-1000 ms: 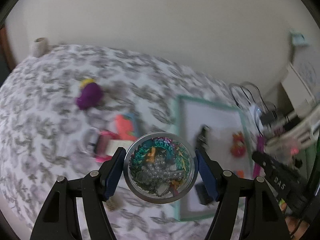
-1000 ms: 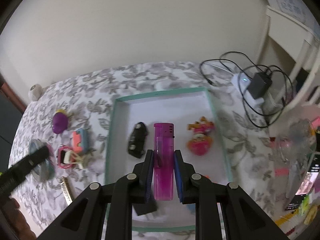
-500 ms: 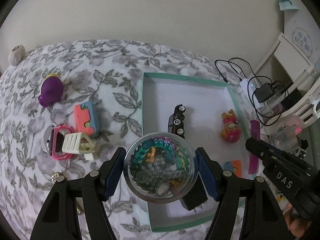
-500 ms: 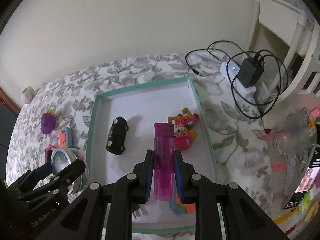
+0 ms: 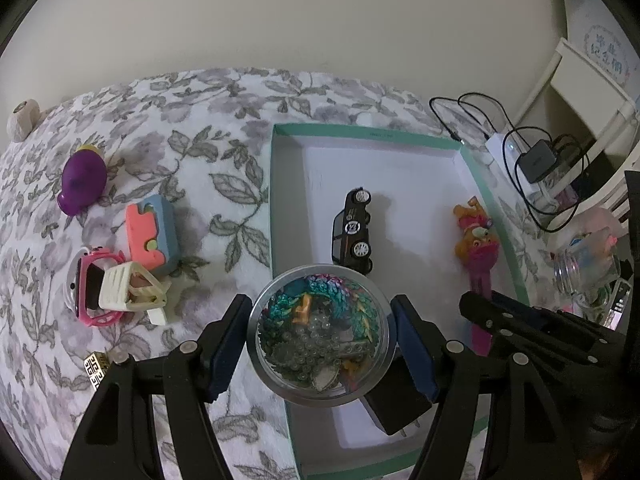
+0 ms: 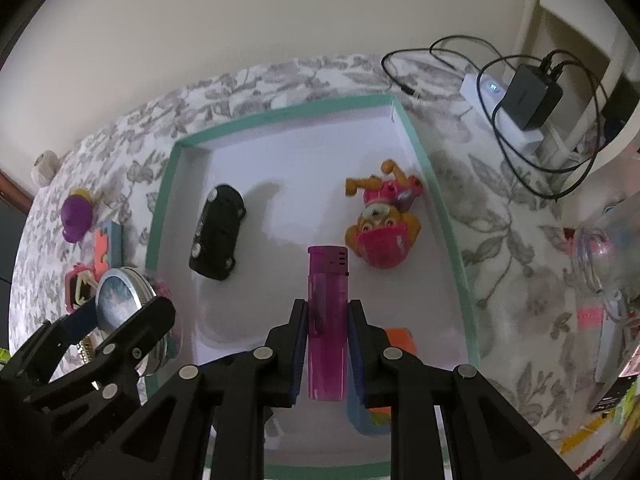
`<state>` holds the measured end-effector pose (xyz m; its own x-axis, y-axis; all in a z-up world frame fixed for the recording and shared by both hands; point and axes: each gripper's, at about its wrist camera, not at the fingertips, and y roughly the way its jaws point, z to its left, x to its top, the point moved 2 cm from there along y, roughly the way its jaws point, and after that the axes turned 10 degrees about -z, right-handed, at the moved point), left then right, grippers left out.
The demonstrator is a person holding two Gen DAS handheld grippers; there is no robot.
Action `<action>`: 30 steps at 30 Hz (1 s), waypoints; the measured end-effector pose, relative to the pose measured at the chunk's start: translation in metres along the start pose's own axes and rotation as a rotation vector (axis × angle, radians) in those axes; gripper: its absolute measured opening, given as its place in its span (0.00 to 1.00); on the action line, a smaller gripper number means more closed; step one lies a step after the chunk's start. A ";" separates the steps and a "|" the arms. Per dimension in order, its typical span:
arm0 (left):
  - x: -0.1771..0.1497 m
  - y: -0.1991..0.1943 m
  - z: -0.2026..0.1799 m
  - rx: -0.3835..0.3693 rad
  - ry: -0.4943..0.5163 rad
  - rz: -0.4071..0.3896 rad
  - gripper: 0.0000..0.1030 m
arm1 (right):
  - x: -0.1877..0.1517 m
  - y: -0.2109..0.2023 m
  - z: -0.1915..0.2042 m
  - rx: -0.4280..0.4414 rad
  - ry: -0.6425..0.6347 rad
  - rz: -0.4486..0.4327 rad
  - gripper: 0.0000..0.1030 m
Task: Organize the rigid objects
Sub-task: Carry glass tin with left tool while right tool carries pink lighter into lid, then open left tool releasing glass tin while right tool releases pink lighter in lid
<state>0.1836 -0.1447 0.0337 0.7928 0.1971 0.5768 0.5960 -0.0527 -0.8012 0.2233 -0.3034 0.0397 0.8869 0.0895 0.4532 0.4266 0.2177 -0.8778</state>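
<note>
My left gripper [image 5: 320, 334] is shut on a round clear tin of beads and trinkets [image 5: 318, 334], held above the near left edge of the teal-rimmed white tray [image 5: 400, 136]. My right gripper [image 6: 327, 332] is shut on a magenta lighter [image 6: 326, 312], held over the tray [image 6: 280, 116]. The tray holds a black toy car [image 5: 354, 230], an orange and pink dog figure [image 5: 476, 236], a black plug [image 5: 394, 400] and an orange piece [image 6: 400, 338]. The tin also shows in the right wrist view [image 6: 120, 300].
On the floral cover left of the tray lie a purple toy [image 5: 82, 182], an orange and blue block [image 5: 150, 230], a pink watch [image 5: 90, 286], a cream clip [image 5: 128, 292] and a small gold piece [image 5: 95, 368]. A charger with cables [image 6: 528, 92] and a clear jar [image 5: 580, 270] are at the right.
Both grippers have moved in closer over the tray with their loads. The left gripper swung right from the cover to the tray's left edge.
</note>
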 end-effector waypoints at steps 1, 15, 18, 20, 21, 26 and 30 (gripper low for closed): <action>0.000 0.000 -0.001 0.002 0.007 -0.002 0.70 | -0.002 0.002 0.001 0.000 -0.002 0.008 0.21; -0.003 0.002 -0.008 -0.005 0.035 0.015 0.70 | -0.005 0.005 -0.005 -0.029 -0.002 0.022 0.21; -0.002 0.002 -0.008 -0.009 0.029 0.023 0.71 | -0.003 0.003 -0.005 -0.029 -0.007 0.019 0.21; -0.001 0.000 -0.007 -0.017 0.016 0.026 0.71 | -0.002 0.001 -0.005 -0.030 -0.012 0.011 0.21; 0.000 -0.001 -0.007 -0.022 0.012 0.024 0.70 | -0.001 -0.002 -0.005 -0.032 -0.015 0.004 0.21; 0.006 -0.009 -0.006 -0.046 -0.004 0.019 0.70 | 0.006 -0.014 -0.003 -0.040 -0.024 -0.033 0.21; 0.013 -0.020 -0.007 -0.061 0.000 -0.009 0.71 | 0.011 -0.024 -0.001 -0.044 -0.033 -0.061 0.21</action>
<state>0.1830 -0.1479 0.0586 0.7872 0.1976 0.5842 0.6101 -0.1103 -0.7846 0.2229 -0.3087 0.0659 0.8530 0.1091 0.5103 0.4878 0.1806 -0.8541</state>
